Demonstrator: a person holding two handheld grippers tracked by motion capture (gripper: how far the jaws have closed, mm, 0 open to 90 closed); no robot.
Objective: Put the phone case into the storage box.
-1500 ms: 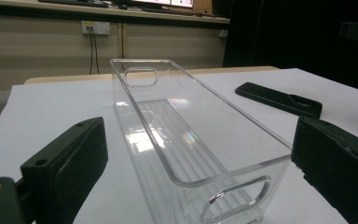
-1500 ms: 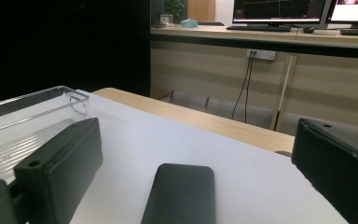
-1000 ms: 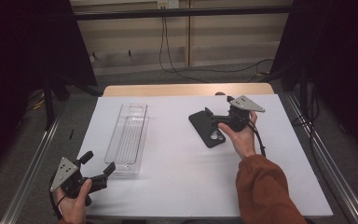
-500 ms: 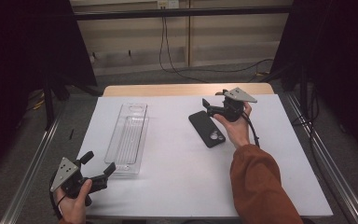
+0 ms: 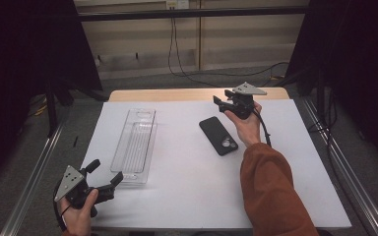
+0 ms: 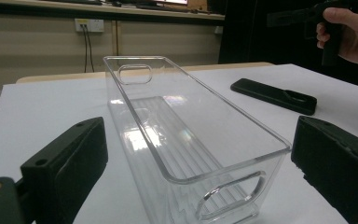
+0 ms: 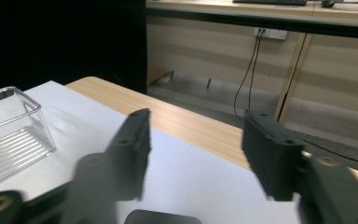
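I am holding my left gripper [image 5: 103, 181] low at the near left corner of the table [image 5: 187, 196], its jaws standing wide apart with nothing between them, aimed at the near end of the clear plastic bin [image 5: 137, 143], which is lying lengthwise along the left side of the white tabletop. In the left gripper view the bin's near wall with its oval handle cutout [image 6: 230, 196] is sitting just ahead of the pads without touching them, so if I am pushing forward carelessly, one jaw could be catching the thin rim and sliding or tipping the light bin instead of gripping it. Farther across, the black phone case [image 5: 218, 135] is lying flat, camera hole toward me, right of the middle and well apart from the bin. My right gripper [image 5: 220, 103] is hovering above the far edge, just beyond the case, empty; its jaws have just been closing partway and are standing half open with nothing between them. I am judging that the case is thin and flat on the table, so coming back down at a steep angle could be making the jaws skid off its edge or shove it along the surface toward the far edge rather than taking hold.
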